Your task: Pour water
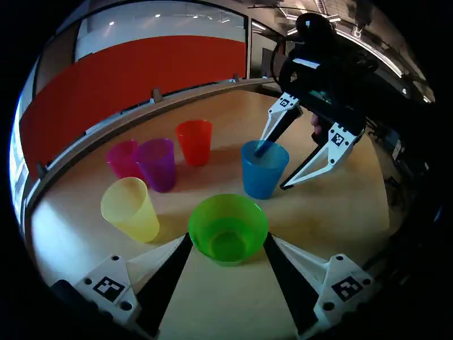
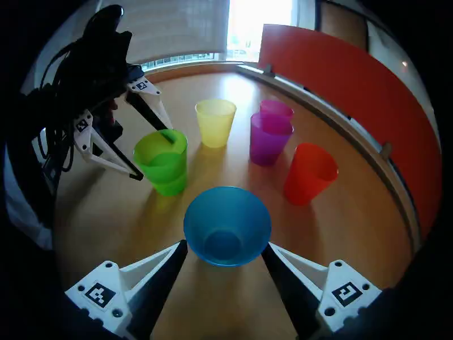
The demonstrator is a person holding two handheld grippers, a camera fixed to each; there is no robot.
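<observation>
A green cup (image 1: 228,226) stands on the wooden table (image 1: 340,215) between my left gripper's (image 1: 227,242) fingers, which press on both of its sides. It may hold a little liquid. From the right gripper view, that left gripper (image 2: 154,154) straddles the green cup (image 2: 162,161). A blue cup (image 2: 227,225) stands between my right gripper's (image 2: 224,246) fingers, both touching its wall. In the left gripper view the right gripper (image 1: 270,170) flanks the blue cup (image 1: 264,169), one finger behind it and one at its right base.
Several other plastic cups stand nearby: yellow (image 1: 131,208), purple (image 1: 156,164), pink (image 1: 122,158) and orange (image 1: 195,141). A raised ledge (image 1: 141,110) with a red panel behind it borders the table's far side.
</observation>
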